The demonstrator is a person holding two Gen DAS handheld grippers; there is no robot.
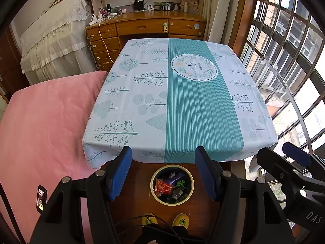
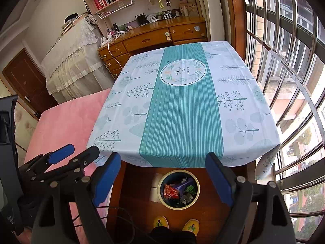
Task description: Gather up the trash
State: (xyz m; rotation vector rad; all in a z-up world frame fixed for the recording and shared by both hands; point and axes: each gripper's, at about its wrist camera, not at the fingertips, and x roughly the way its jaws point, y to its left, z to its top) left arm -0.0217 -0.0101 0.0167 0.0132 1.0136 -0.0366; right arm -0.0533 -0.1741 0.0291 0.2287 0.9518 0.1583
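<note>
A round waste bin (image 1: 151, 185) (image 2: 159, 189) with a cream rim stands on the wood floor below the table's near edge. Inside lie a red wrapper (image 1: 163, 188) (image 2: 171, 192), a purple wrapper (image 1: 174, 178) (image 2: 183, 184) and a green scrap (image 1: 180, 183). My left gripper (image 1: 163, 154) (image 2: 79, 150) hangs open above the bin with nothing between its blue pads. Beside it, my right gripper (image 2: 163, 158) (image 1: 282, 152) is also open and holds nothing. The table's teal and white cloth (image 1: 193, 101) (image 2: 182, 111) carries no objects.
A pink bed (image 1: 46, 122) adjoins the table's left side. A wooden desk (image 1: 146, 27) with drawers stands behind the table, and a barred window (image 1: 284, 40) runs along the right. The person's yellow slippers (image 1: 150, 219) are on the floor just before the bin.
</note>
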